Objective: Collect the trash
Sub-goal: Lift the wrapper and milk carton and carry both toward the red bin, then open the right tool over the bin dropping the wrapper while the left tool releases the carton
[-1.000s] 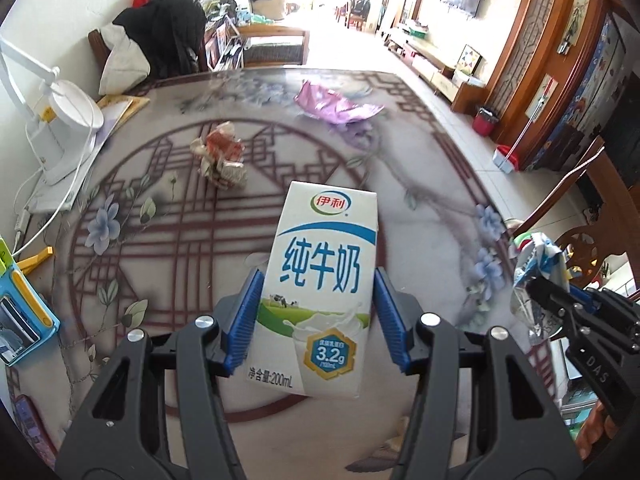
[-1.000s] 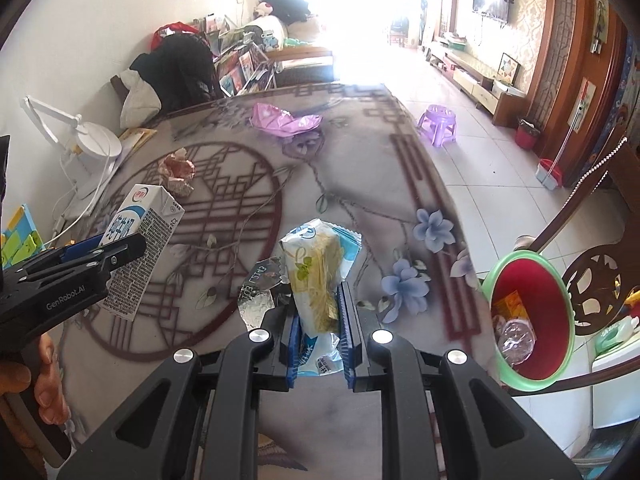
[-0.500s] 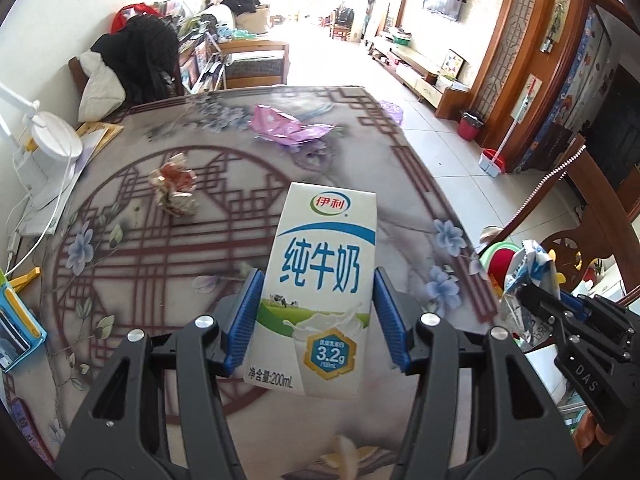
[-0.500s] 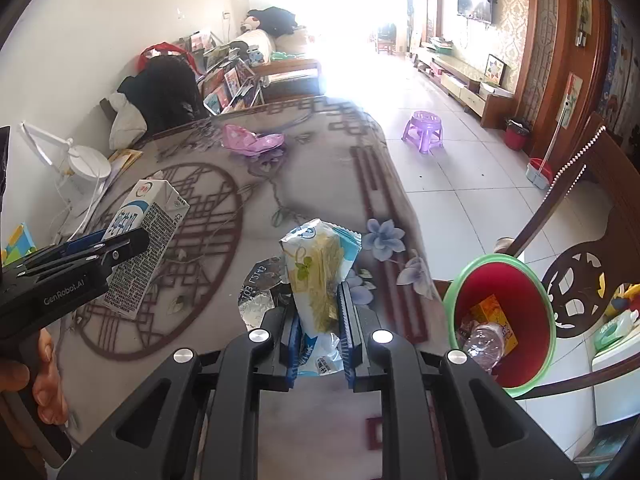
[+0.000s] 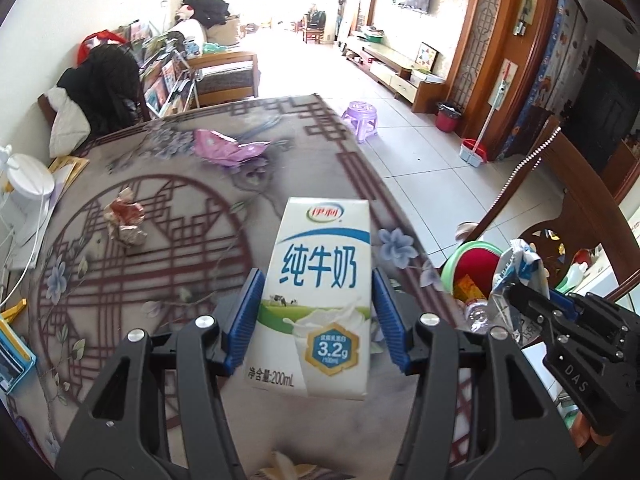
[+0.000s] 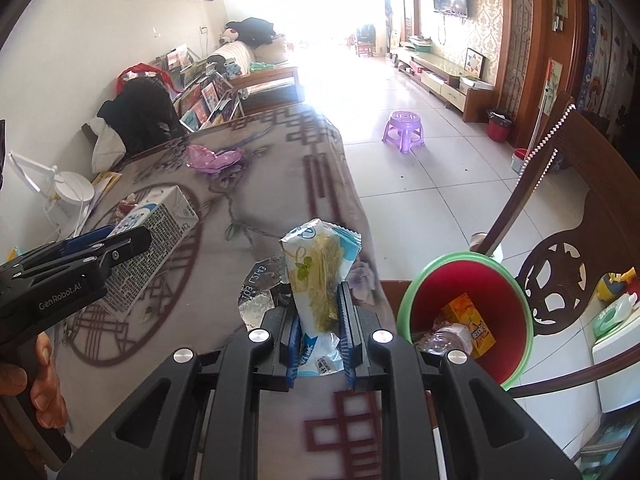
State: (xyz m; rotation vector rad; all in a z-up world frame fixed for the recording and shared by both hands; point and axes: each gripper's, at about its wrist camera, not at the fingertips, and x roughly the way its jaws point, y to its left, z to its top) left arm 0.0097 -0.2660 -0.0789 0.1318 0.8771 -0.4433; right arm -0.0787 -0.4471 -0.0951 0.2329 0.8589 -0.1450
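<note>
Pinching an upright white-and-blue milk carton point(image 5: 320, 296) by its flat sides, my left gripper point(image 5: 316, 320) has its blue fingers point(image 5: 244, 320) partway spread above the patterned tabletop point(image 5: 160, 240). My right gripper point(image 6: 318, 336) nips a crinkly snack wrapper point(image 6: 316, 276), nearly closed, beside the round green-rimmed red bin point(image 6: 468, 316). A crumpled wrapper point(image 5: 124, 222) lies on the tabletop.

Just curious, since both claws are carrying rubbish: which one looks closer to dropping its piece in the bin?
Probably the right claw: its snack wrapper is beside the bin, while the left claw with the milk carton is over the table.
</note>
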